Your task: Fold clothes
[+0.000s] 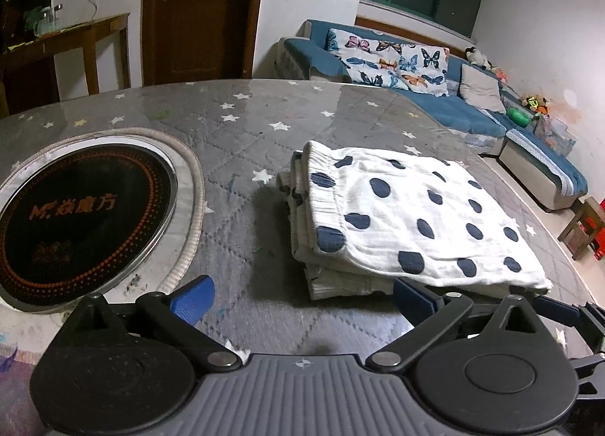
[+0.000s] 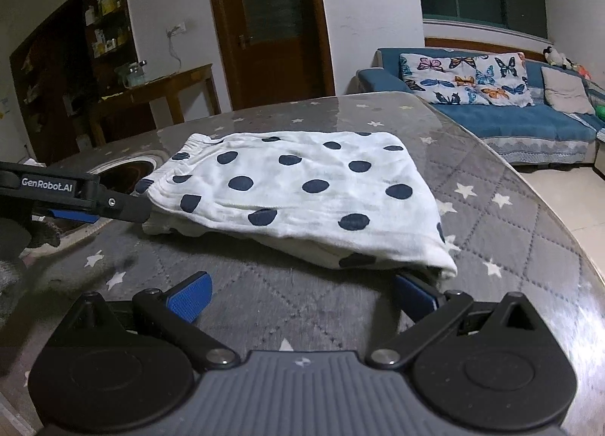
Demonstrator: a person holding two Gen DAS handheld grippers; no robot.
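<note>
A folded white garment with navy dots (image 1: 416, 216) (image 2: 302, 186) lies on the round table, its elastic waistband toward the left. My left gripper (image 1: 302, 300) stands wide open just in front of the garment's near left corner, with only table between its blue pads. One of its fingers (image 2: 124, 205) reaches the garment's left edge in the right wrist view. My right gripper (image 2: 302, 298) is also wide open. Its right pad (image 2: 414, 294) sits by the garment's near right corner, which overhangs it slightly.
The table wears a grey star-patterned quilted cover (image 1: 245, 133) under a glossy sheet. A black induction hob (image 1: 87, 224) is set into it left of the garment. A blue sofa (image 2: 510, 122), a wooden door and a side table stand beyond; the table's curved edge (image 2: 567, 231) runs on the right.
</note>
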